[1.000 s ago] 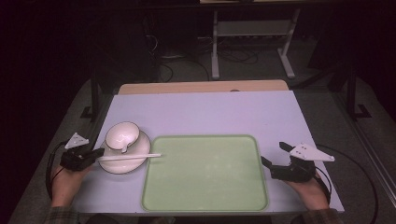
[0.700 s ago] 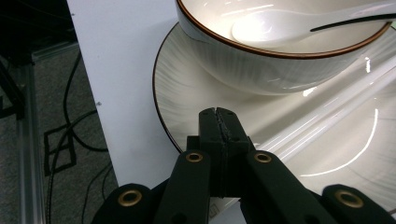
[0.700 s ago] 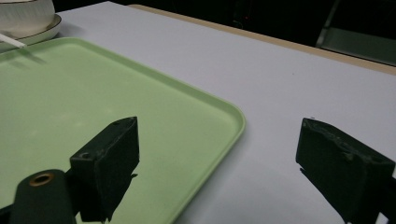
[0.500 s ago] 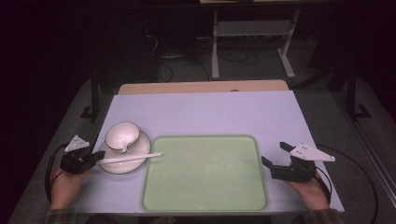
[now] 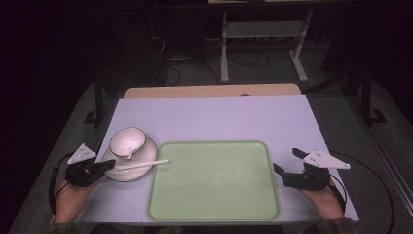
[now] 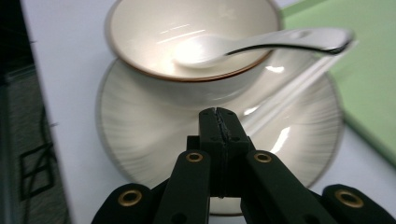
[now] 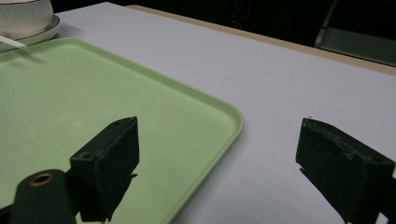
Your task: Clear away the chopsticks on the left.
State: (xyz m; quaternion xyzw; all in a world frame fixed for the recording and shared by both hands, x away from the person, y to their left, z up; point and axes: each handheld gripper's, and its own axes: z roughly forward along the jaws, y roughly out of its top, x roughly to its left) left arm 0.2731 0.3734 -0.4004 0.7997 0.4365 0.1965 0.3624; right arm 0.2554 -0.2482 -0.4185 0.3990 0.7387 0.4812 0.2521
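Observation:
A white bowl (image 5: pixel 127 140) with a dark rim stands on a white plate (image 5: pixel 141 171) at the table's left. A white spoon (image 6: pixel 261 44) lies in the bowl with its handle over the rim. A long white stick (image 5: pixel 143 164) rests across the plate and reaches over the edge of the green tray (image 5: pixel 214 204). My left gripper (image 5: pixel 108 166) is shut with nothing between its jaws. In the left gripper view its tip (image 6: pixel 219 114) is over the plate's near side, just left of the stick (image 6: pixel 299 79). My right gripper (image 5: pixel 286 162) stands open beside the tray's right edge.
The tray's flat green floor (image 7: pixel 93 84) is bare. A lilac mat (image 5: pixel 219 117) covers the table, with a wooden strip (image 5: pixel 209 90) at the far edge. Beyond the table stand a metal rack (image 5: pixel 263 44) and cables on the floor.
My left gripper has moved right, toward the plate, so its tip now reaches the plate's near edge. The right gripper, bowl and stick have kept their places.

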